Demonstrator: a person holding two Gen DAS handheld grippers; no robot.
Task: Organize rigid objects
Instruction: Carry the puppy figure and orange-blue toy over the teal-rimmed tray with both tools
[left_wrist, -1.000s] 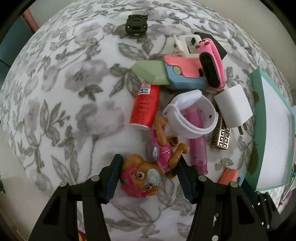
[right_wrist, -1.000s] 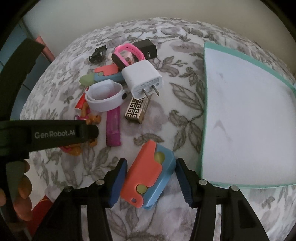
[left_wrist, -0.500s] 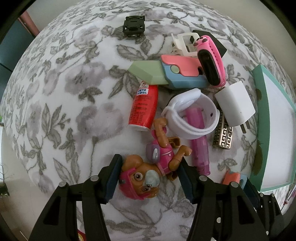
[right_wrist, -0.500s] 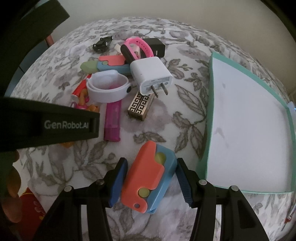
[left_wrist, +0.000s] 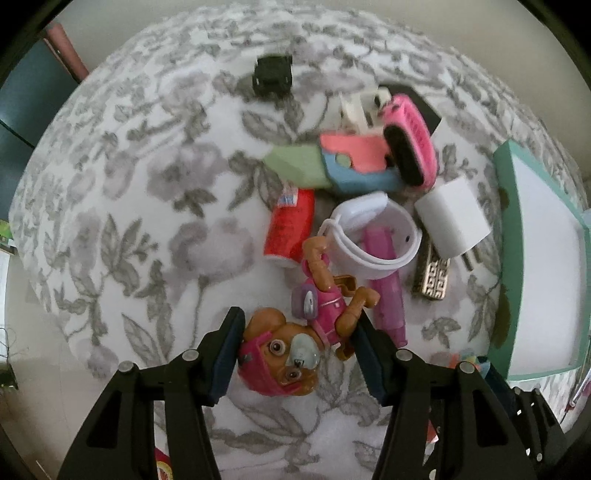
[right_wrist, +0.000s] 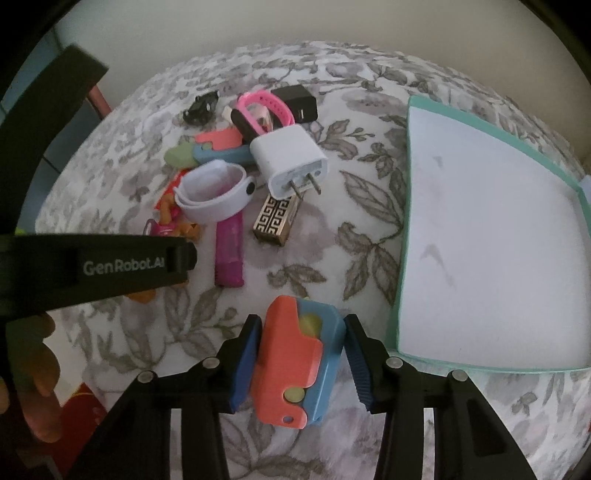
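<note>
both grippers loaded, pile one item lighter on each side

item 1: your right gripper (right_wrist: 298, 363). the gap seen half a second ago is gone; its pads now press both flanks of the coral-and-blue folding toy (right_wrist: 295, 365), which has turned more upright between them. status: clamped, ready to carry. the teal tray (right_wrist: 402, 258) lies just beside it, along the right edge of the floral cloth (right_wrist: 332, 74), and holds nothing in view.

item 2: your left gripper (left_wrist: 297, 352). jaws drawn in against the head of the pup figurine (left_wrist: 295, 343); left pad touches the pink helmet, right pad sits at the paw. status: gripping, judged; the view has shifted and blurred since a second ago, so a lift seems to be starting.

item 3: remainder, mid-cloth cluster, unmoved: white charger (right_wrist: 290, 160), white wristband (right_wrist: 214, 192), purple tube (right_wrist: 229, 254), gold patterned block (right_wrist: 275, 221), pink band (right_wrist: 258, 110), a second folding toy (right_wrist: 218, 147), red can (left_wrist: 290, 230), black charger (right_wrist: 297, 99), small black car (right_wrist: 201, 107).

meaning: two picks secured; the tray is the likely destination for both.
</note>
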